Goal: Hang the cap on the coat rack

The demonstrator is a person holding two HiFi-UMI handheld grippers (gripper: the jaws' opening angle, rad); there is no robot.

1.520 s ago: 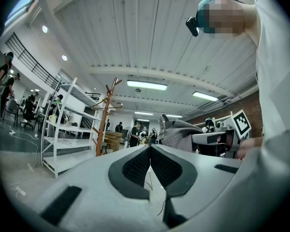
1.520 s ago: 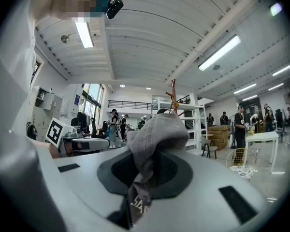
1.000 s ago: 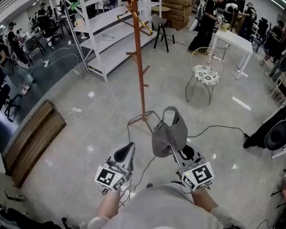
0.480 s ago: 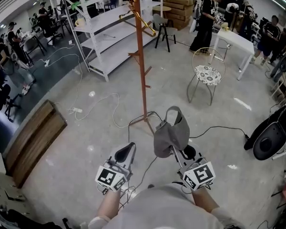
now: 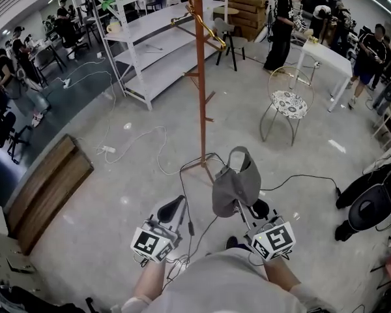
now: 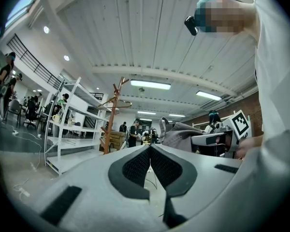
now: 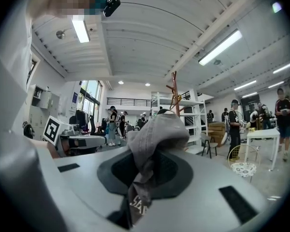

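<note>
Closer now, shifted right: coat rack (image 5: 201,77). Fabric of cap (image 5: 236,182) pinched in my right fingers (image 7: 176,175); rack stands ahead, slightly left, hooks higher up. Closed, empty: my left fingers (image 6: 135,169).

The cap (image 5: 236,181) is soft grey cloth, matt and creased. The coat rack (image 5: 201,77) looks like smooth reddish-brown wood. The left gripper (image 6: 149,149) and right gripper (image 7: 152,153) have matt grey plastic shells and black, finely dimpled pads. The floor (image 5: 117,194) is pale, polished and faintly glossy. The chair (image 5: 285,103) is thin metal wire.
</note>
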